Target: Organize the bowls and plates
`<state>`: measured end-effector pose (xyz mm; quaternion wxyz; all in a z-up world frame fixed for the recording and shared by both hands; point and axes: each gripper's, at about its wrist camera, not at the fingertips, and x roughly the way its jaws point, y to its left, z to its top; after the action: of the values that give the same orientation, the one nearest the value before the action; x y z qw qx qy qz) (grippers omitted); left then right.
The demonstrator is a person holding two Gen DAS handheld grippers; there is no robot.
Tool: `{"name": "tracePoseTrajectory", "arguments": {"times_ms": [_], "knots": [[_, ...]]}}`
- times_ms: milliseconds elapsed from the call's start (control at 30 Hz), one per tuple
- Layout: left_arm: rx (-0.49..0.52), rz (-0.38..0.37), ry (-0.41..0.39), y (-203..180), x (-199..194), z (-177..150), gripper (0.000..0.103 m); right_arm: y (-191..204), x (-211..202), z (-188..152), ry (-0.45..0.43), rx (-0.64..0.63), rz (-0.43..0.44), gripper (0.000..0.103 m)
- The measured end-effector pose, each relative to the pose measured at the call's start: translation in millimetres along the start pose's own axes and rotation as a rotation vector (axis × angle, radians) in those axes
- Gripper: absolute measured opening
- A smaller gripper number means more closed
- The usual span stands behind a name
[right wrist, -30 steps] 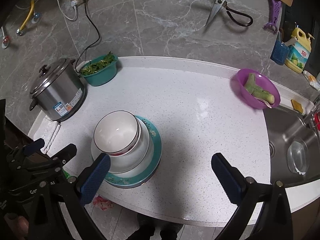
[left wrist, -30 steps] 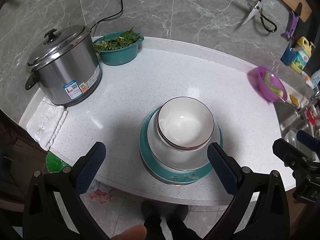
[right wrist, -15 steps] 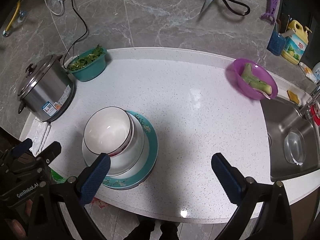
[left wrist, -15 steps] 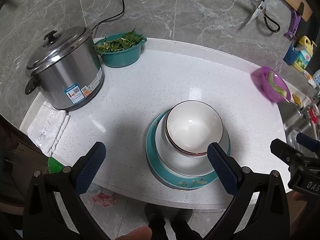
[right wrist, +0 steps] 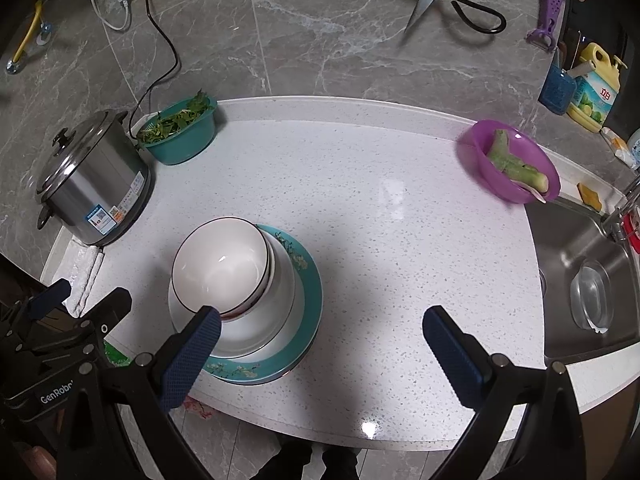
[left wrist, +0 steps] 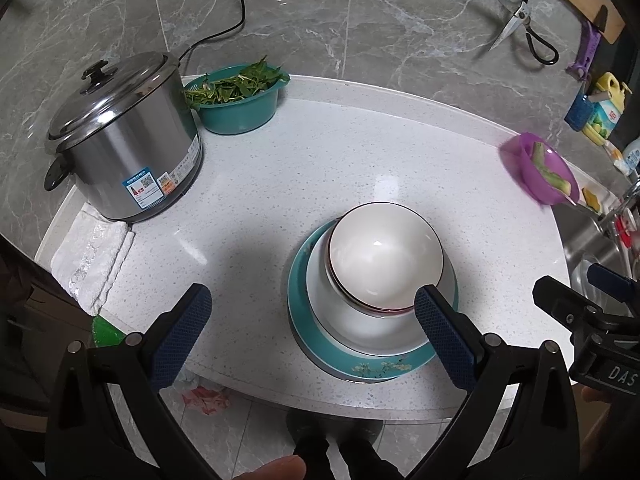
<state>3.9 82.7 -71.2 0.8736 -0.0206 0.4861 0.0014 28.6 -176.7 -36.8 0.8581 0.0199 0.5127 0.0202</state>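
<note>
You look nearly finished: the white bowls [left wrist: 384, 256] sit nested on the teal plate [left wrist: 320, 348] near the worktop's [left wrist: 320, 152] front edge, while your left gripper [left wrist: 308, 332] and right gripper [right wrist: 320, 344] hover spread and empty (only loose dishware remains, if any).

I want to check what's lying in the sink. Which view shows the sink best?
The right wrist view: the sink basin lies open to the camera, with a clear glass dish on its floor. The left wrist view catches only a sliver of the sink at the frame edge, partly behind the right tongs.
</note>
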Motion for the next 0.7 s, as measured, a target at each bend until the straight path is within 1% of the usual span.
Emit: {"name": "tracePoseTrajectory", "arguments": {"times_ms": [700], "knots": [[0.004, 0.004, -0.002, -2.2, 0.0, 2.8, 0.103, 1.6, 1.9, 0.7, 0.002, -0.006, 0.000, 0.103]]}}
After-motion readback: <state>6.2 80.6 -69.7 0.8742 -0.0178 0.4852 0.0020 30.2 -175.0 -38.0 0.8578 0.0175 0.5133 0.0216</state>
